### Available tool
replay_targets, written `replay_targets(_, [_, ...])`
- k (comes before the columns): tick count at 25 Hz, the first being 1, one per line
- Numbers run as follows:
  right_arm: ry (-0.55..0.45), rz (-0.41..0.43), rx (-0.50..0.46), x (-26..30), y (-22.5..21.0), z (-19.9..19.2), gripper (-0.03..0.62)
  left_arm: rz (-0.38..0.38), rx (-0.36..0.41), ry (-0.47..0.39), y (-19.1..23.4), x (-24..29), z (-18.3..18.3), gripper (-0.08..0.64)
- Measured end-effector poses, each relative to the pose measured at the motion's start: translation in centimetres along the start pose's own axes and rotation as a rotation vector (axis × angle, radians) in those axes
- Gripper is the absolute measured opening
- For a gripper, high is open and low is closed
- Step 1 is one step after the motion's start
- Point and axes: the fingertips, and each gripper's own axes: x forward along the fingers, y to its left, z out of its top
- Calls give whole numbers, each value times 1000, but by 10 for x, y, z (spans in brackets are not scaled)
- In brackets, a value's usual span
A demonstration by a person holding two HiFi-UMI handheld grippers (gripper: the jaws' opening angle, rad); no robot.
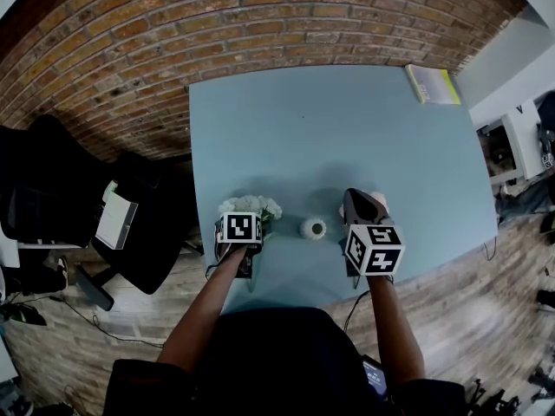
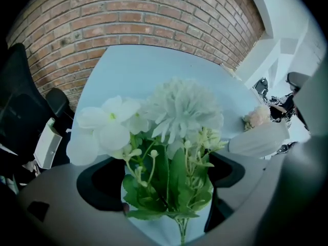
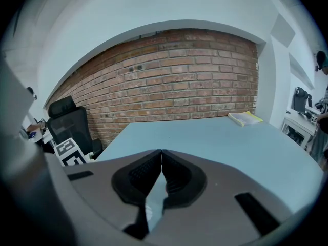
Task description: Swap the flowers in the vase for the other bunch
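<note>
Jaws of the left gripper are held wide apart, with the white flower bunch set between them. Its green leaves reach towards both dark pads, but the thin stem is left unpinched in the middle of the gap. The right gripper is seen with its jaws closed tip to tip, and nothing is caught between them.

From the head view, the left gripper is placed over the near left part of the blue-grey table. The white flower bunch is seen just beyond its marker cube, close to the table's left edge. A small white vase is stood upright on the table between the two grippers, apart from both. The right gripper is held to the right of the vase. A pink flower bunch is glimpsed just beside its tip; whether the two touch cannot be told. The same pink blooms are caught at the right of the left gripper view.

A yellow-covered book is laid at the table's far right corner. A black office chair is stood left of the table, before a brick wall.
</note>
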Motion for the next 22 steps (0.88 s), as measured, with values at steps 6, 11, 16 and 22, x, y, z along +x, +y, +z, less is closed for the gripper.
replay_targets(6, [6, 0, 4, 2, 0, -2, 14, 32, 10, 2, 1, 1, 0, 491])
replay_targets(11, [11, 0, 7, 2, -1, -5, 14, 49, 12, 3, 2, 2, -2, 491])
replay_targets(16, [19, -3, 14, 3, -2, -6, 13, 37, 16, 15, 1, 2, -2, 485])
replay_targets(22, [30, -6, 16, 3, 0, -11, 13, 41, 3, 32, 5, -1, -3, 442])
